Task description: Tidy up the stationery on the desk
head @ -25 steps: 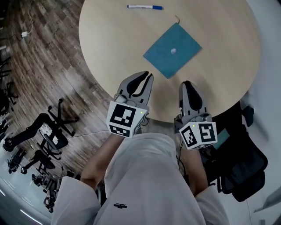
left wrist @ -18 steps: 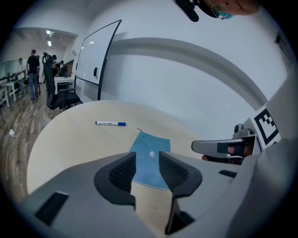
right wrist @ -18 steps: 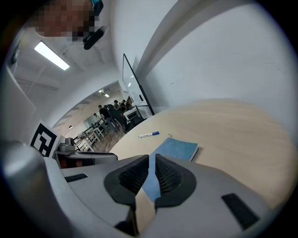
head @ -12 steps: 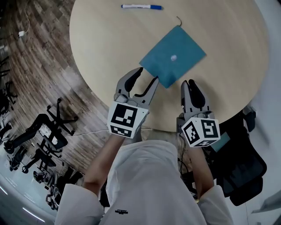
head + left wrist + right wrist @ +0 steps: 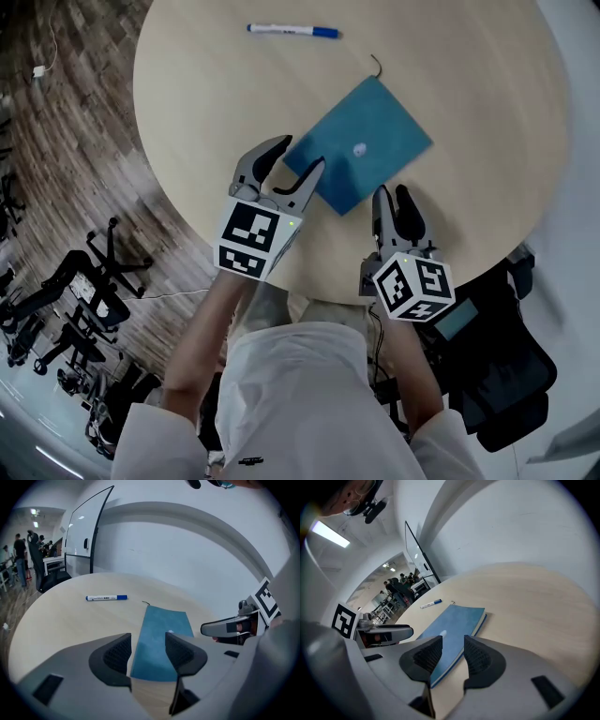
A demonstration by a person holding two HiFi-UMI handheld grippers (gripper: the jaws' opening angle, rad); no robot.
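A blue notebook (image 5: 366,131) with a small white mark lies flat on the round wooden table (image 5: 206,103), and a blue-capped white pen (image 5: 292,31) lies beyond it. My left gripper (image 5: 302,153) hovers at the notebook's near-left corner; its jaws have just been opening and stand wide with nothing between them. My right gripper (image 5: 392,193) is by the notebook's near-right edge, its jaws also just opened and empty. In the left gripper view the notebook (image 5: 164,620) and pen (image 5: 106,597) lie ahead of that gripper (image 5: 147,652). In the right gripper view the notebook (image 5: 454,625) lies past that gripper (image 5: 451,657).
The table's near edge (image 5: 309,272) runs just under both grippers. Office chairs (image 5: 94,281) stand on the wooden floor at left, and a dark chair (image 5: 497,375) at right. A whiteboard (image 5: 86,536) and people stand far off.
Both grippers have come forward and down over the table edge to the notebook's near corner. Both sets of jaws went from shut to open, the left first.
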